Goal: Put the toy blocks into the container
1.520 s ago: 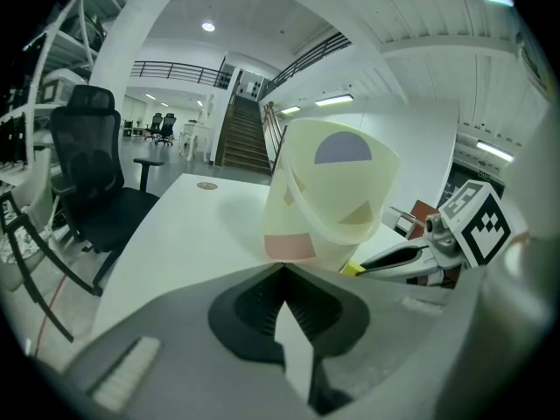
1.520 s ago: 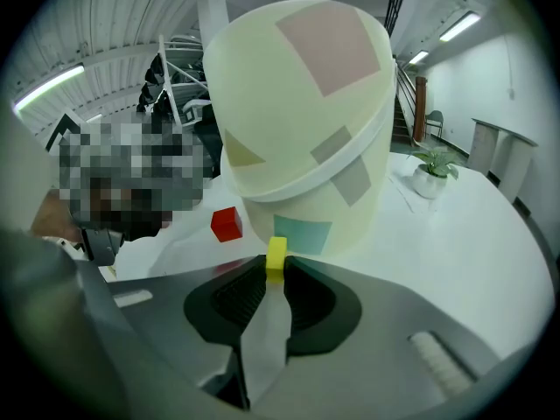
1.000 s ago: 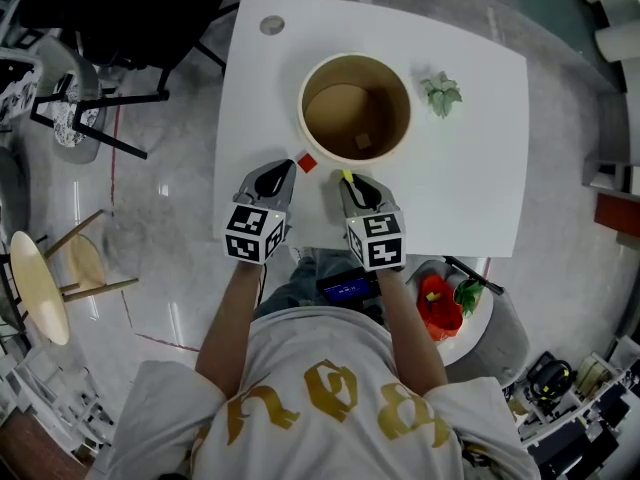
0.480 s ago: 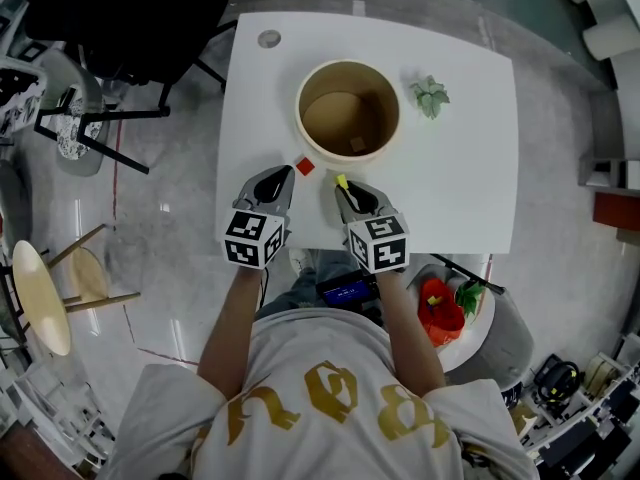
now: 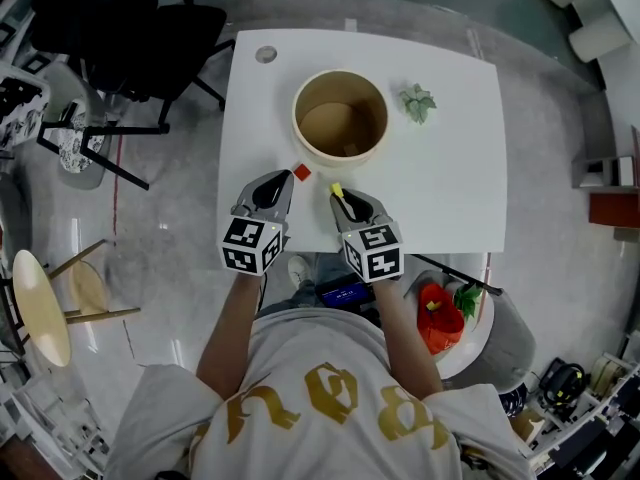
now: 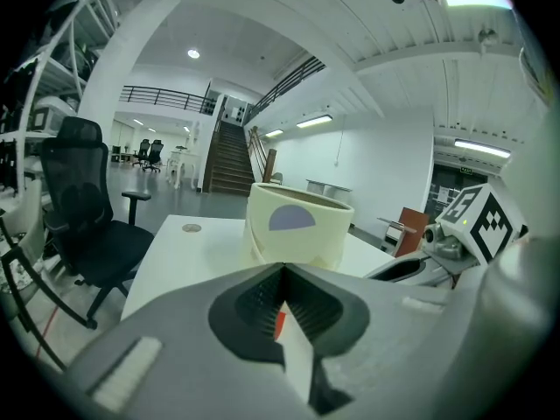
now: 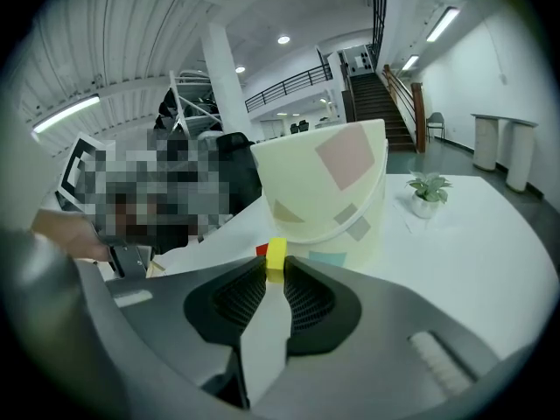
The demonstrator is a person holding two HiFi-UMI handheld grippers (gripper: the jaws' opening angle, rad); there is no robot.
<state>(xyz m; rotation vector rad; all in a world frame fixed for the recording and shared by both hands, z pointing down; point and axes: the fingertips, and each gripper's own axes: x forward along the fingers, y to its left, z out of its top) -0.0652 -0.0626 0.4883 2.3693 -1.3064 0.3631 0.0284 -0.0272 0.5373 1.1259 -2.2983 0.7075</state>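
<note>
Head view. Found left tool (image 5: 288, 178) closed on a red block (image 5: 301, 172), pinched at the very tips and projecting forward. Found right tool (image 5: 341, 195) gripping a yellow block (image 5: 337, 189) the same way, at the tips. Noted both tools side by side over the near part of the white worktop (image 5: 440, 188), apart from one another, each aimed forward and down. Located the round cream container (image 5: 300, 138) just ahead of both tools, upright and open at the top, with neither block over its rim. Recorded a small potted plant (image 5: 417, 101) ahead and to the right of the right tool, beside the container. Recorded a grey disc (image 5: 265, 55) well ahead of the left tool, at the far corner, and a black chair (image 5: 130, 28) off the worktop, ahead-left of that tool.

Left gripper view. Confirmed jaws shut on the red block (image 6: 279, 322), only a sliver of red showing between the ribbed pads. Saw the container (image 6: 297, 230) straight ahead of the tips. Saw the right tool's marker cube (image 6: 479, 221) off to the right, and the chair (image 6: 83, 208) to the left.

Right gripper view. Confirmed jaws clamped on the yellow block (image 7: 276, 256), standing proud of the tips. Saw the container (image 7: 328, 191) close ahead, the red block (image 7: 262, 249) just left of the yellow one, and the plant (image 7: 426, 191) ahead-right.
</note>
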